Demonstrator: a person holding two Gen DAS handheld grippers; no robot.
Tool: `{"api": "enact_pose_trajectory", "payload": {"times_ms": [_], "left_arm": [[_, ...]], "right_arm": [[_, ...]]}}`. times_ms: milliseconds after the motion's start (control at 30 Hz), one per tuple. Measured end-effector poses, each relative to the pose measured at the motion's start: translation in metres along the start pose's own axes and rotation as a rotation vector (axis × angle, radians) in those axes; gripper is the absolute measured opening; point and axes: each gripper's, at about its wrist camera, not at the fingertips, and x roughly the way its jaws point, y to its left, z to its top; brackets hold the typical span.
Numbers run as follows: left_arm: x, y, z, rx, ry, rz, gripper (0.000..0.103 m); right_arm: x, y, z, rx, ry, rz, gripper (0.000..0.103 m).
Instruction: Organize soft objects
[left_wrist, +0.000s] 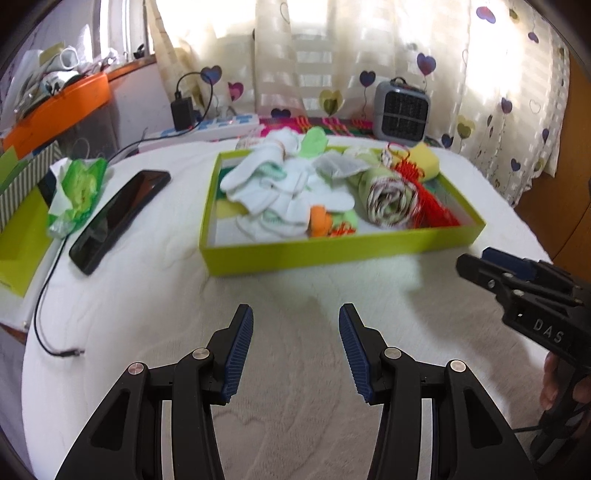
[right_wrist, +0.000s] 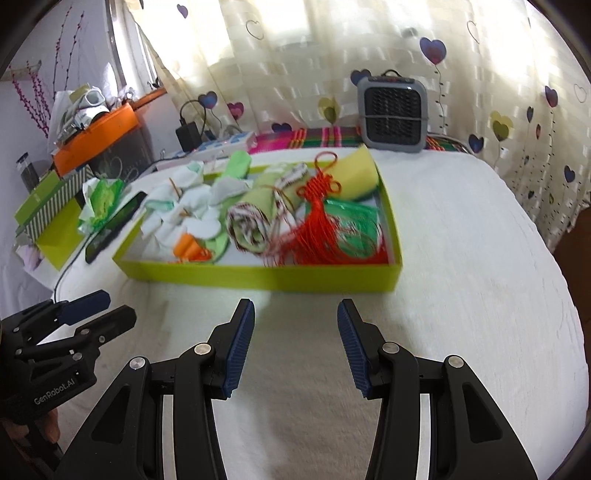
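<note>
light: bright, backlit curtain (left_wrist: 314, 55) – glare | blur: slight motion | edges: fisheye bend, dark corners

Your left tool (left_wrist: 296, 349) and right tool (right_wrist: 295, 345) both point downward side by side, jaws apart and empty.

This is a room in a home, a bedroom or living space, as shown by the sheer curtain (right_wrist: 295, 74) printed with hearts over a bright window, a soft white quilted cover (left_wrist: 295, 295), a small grey heater (right_wrist: 393, 112), a phone (left_wrist: 118, 218) and a charger (left_wrist: 183, 110).
</note>
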Motion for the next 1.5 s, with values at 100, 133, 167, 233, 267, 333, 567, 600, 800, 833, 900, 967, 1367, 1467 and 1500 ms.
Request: {"api": "enact_pose_trajectory", "payload": {"times_ms": [100,133,167,233,267,333,567,600,800,833,900,967,1367,1467,1500], "left_arm": [[0.002,0.003,-0.007,-0.011,0.017,0.013,0.047],[0.002,0.003,-0.009,-0.012,0.022,0.015,0.047],[0.003,0.003,-0.011,-0.013,0.027,0.018,0.047],[0.005,0.003,-0.014,-0.008,0.035,0.026,0.047],[0.006,0.002,-0.015,-0.007,0.04,0.026,0.047],[0.008,0.001,-0.016,-0.009,0.051,0.019,0.047],[0.015,-0.003,-0.019,-0.023,0.065,0.032,0.047],[0.015,-0.004,-0.019,-0.028,0.064,0.035,0.047],[0.016,-0.006,-0.021,-0.044,0.042,0.052,0.051],[0.016,-0.005,-0.021,-0.051,0.038,0.049,0.053],[0.016,-0.008,-0.022,-0.043,0.033,0.056,0.054],[0.016,-0.01,-0.022,-0.033,0.031,0.071,0.055],[0.017,-0.011,-0.022,-0.039,0.029,0.069,0.059],[0.017,-0.011,-0.022,-0.038,0.029,0.071,0.059],[0.017,-0.01,-0.023,-0.039,0.029,0.07,0.059]], "right_arm": [[0.001,-0.002,-0.007,-0.008,0.018,-0.019,0.048],[0.001,-0.003,-0.009,-0.008,0.025,-0.02,0.048],[0.002,-0.004,-0.011,-0.008,0.033,-0.023,0.048],[0.003,-0.004,-0.013,-0.014,0.042,-0.036,0.048],[0.003,-0.004,-0.014,-0.018,0.048,-0.049,0.048],[0.004,-0.005,-0.016,-0.021,0.057,-0.058,0.05],[0.006,-0.008,-0.024,-0.021,0.084,-0.078,0.058],[0.006,-0.008,-0.025,-0.021,0.086,-0.079,0.058],[0.007,-0.003,-0.027,-0.046,0.096,-0.098,0.064],[0.007,-0.001,-0.028,-0.052,0.098,-0.105,0.064],[0.008,0.001,-0.029,-0.064,0.1,-0.113,0.066],[0.007,0.002,-0.03,-0.069,0.102,-0.116,0.068],[0.008,0.004,-0.031,-0.075,0.105,-0.139,0.07],[0.008,0.005,-0.031,-0.074,0.105,-0.139,0.07],[0.008,0.005,-0.031,-0.075,0.105,-0.139,0.07]]}}
